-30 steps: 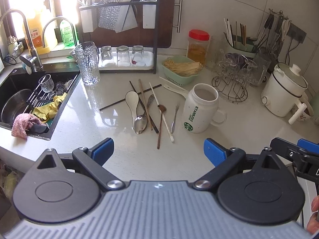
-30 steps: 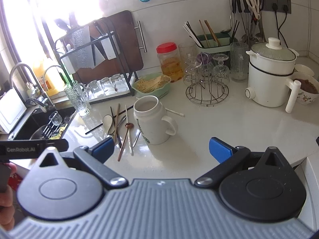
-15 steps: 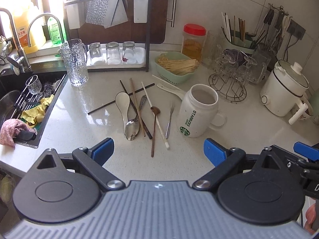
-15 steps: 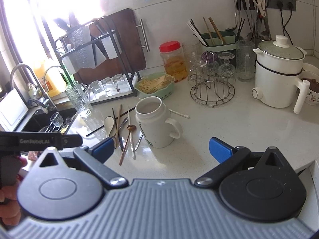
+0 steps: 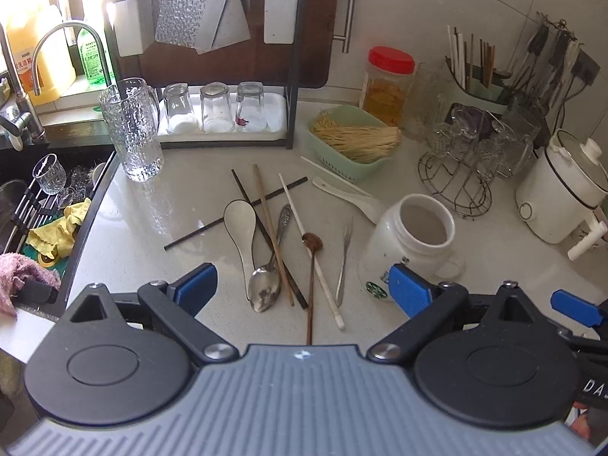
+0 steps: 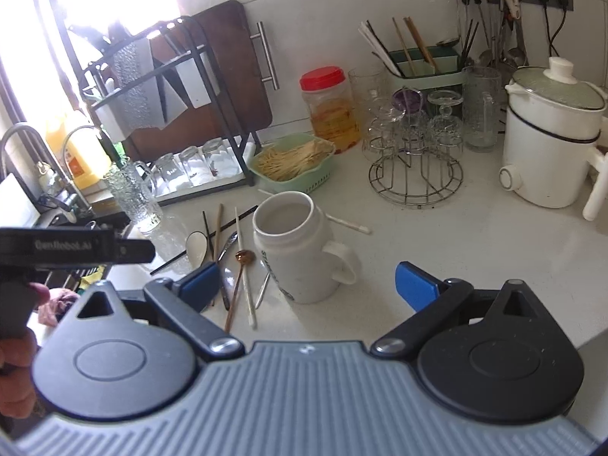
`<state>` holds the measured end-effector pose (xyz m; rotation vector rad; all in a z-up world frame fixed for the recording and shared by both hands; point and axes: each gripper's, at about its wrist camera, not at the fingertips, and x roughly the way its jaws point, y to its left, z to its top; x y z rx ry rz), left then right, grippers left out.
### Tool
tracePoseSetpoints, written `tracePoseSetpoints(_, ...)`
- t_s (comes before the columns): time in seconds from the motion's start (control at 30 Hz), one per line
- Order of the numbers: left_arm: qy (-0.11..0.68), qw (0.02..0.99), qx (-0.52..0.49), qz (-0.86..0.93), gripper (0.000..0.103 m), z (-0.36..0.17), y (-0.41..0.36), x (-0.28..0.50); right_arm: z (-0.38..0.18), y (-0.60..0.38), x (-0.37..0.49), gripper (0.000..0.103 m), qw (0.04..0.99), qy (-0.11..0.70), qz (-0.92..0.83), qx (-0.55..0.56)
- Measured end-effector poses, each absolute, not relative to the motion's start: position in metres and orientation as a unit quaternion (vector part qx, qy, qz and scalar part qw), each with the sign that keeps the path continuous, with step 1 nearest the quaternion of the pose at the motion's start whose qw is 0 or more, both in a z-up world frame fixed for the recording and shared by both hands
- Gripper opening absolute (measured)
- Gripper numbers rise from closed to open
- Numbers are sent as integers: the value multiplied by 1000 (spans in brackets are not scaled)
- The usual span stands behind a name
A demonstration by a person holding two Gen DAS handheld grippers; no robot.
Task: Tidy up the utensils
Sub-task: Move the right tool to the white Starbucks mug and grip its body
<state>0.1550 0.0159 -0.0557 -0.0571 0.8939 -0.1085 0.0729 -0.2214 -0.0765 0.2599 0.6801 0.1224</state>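
Both grippers empty. Left gripper (image 5: 300,285) jaws wide apart over the scattered utensils (image 5: 281,250) beside the white mug (image 5: 414,247). Right gripper (image 6: 307,281) jaws apart, just been narrowing, framing the mug, probably not touching. Steady the mug; lift one utensil by its handle end.

Pale speckled countertop (image 5: 494,277), white mug (image 5: 414,243), scattered spoons and chopsticks (image 5: 266,235), green basket (image 5: 342,152), glass pitcher (image 5: 133,129)
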Motion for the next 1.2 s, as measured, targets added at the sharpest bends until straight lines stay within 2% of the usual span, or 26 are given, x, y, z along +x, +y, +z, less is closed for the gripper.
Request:
tracePoseSetpoints(0.27,437,897,-20,-59,98,-72,43,190,-93,-199,107,101,941,320,49,99)
tracePoseSetpoints(0.77,481,872,-64,-63,97,-150,105,243,-140,-154,175,101,940,338,24,-44)
tracePoseSetpoints(1.13,471,876,-86,-63,97,-174,110,280,-160,-145,200,100,934,351,27,-57)
tracePoseSetpoints(1.2,471,875,-93,-58,97,-177,108,285,-162,-142,200,95,934,351,29,-62)
